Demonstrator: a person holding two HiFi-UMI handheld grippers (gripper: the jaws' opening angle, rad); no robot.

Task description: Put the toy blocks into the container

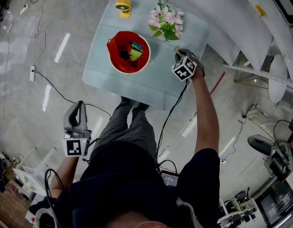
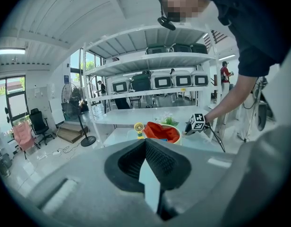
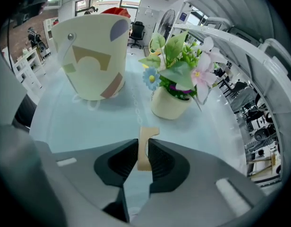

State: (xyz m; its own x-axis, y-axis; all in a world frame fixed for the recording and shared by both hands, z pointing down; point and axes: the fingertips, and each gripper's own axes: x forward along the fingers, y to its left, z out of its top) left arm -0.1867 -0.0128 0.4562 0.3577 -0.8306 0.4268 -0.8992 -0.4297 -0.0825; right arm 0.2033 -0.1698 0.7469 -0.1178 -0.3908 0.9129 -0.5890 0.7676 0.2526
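Observation:
A cream bucket lined in red (image 1: 113,63) stands on the pale blue table, with several coloured toy blocks (image 1: 133,52) inside it. The right gripper view shows the bucket (image 3: 91,56) at the far left, upright. My right gripper (image 1: 179,55) is low over the table to the right of the bucket. It (image 3: 143,155) is shut on a tan wooden block (image 3: 145,145), whose notched top sticks out past the pads. My left gripper (image 1: 79,104) hangs off the table beside the person's leg. Its jaws (image 2: 145,143) are shut with nothing between them. The left gripper view also catches the bucket (image 2: 162,132) far off.
A potted bunch of pink flowers (image 1: 166,23) stands just beyond my right gripper, close ahead in the right gripper view (image 3: 176,79). A small yellow fan (image 1: 122,6) sits at the table's far edge. The table (image 1: 99,70) is small. Cables run across the floor (image 1: 56,87).

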